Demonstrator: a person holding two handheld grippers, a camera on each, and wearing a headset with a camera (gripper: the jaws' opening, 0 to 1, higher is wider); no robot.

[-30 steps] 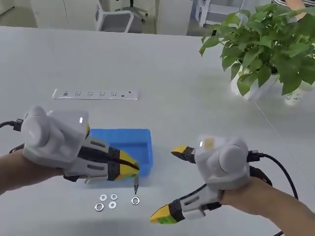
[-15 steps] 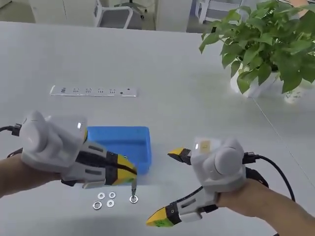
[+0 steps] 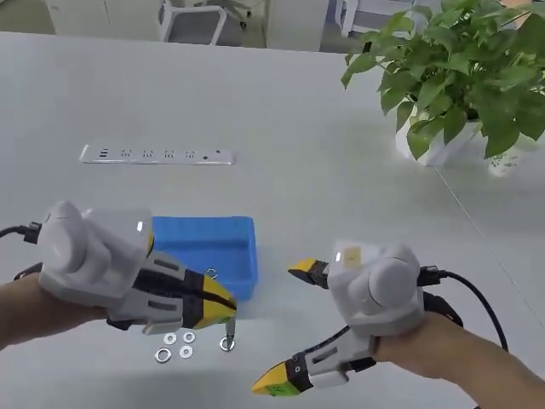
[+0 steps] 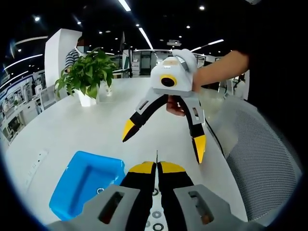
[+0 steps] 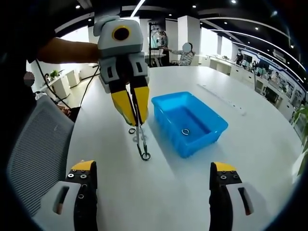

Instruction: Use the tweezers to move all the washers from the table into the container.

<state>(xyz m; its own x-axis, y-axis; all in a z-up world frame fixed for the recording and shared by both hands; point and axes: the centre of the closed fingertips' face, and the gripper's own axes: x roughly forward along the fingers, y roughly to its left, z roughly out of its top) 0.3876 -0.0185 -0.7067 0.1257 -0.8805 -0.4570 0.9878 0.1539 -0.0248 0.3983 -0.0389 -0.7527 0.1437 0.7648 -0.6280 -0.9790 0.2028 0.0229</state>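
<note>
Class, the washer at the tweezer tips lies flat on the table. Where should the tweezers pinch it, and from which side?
Pinch the washer across its rim, one tweezers tip through the hole, one outside, coming from above. It lies flat on the table, so its thin edge likely offers no side grip.

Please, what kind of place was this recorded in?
Most likely an open-plan office or lab, not a home. The work is on a large white table with a power strip and a potted plant. A mesh office chair stands beside it, under long ceiling strip lights.
</note>
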